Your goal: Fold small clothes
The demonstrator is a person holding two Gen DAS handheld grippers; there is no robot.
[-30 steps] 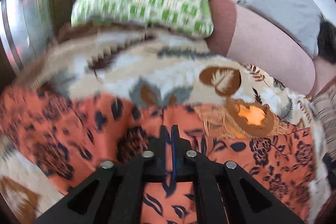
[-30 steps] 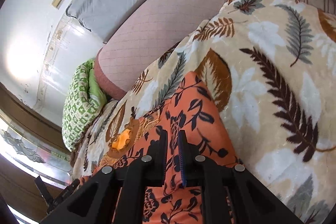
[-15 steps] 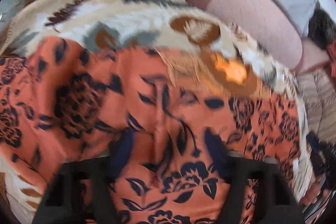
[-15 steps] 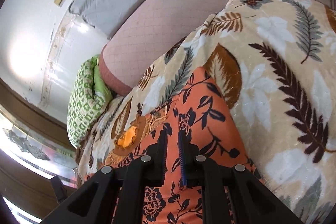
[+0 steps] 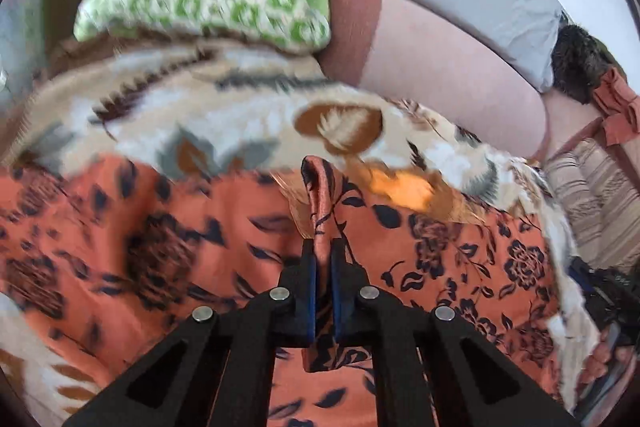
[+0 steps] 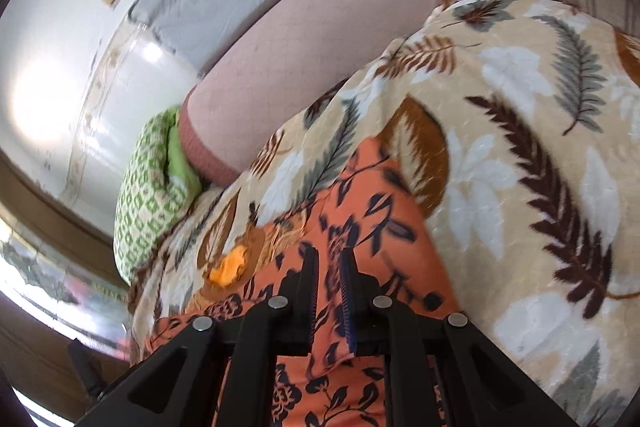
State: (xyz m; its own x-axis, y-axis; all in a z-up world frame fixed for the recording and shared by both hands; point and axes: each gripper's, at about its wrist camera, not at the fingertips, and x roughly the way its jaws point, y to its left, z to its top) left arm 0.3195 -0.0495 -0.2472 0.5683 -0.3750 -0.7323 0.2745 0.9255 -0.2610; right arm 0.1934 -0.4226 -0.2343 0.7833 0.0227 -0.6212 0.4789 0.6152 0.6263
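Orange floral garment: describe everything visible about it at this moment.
The orange floral garment is thin, smooth-looking fabric printed with dark navy flowers and leaves. It lies spread and rumpled on a leaf-patterned blanket. The left gripper is shut on a pinched-up ridge of it that stands above the fingers; the right gripper is shut on another fold near its pointed corner. Its far edge is frayed.
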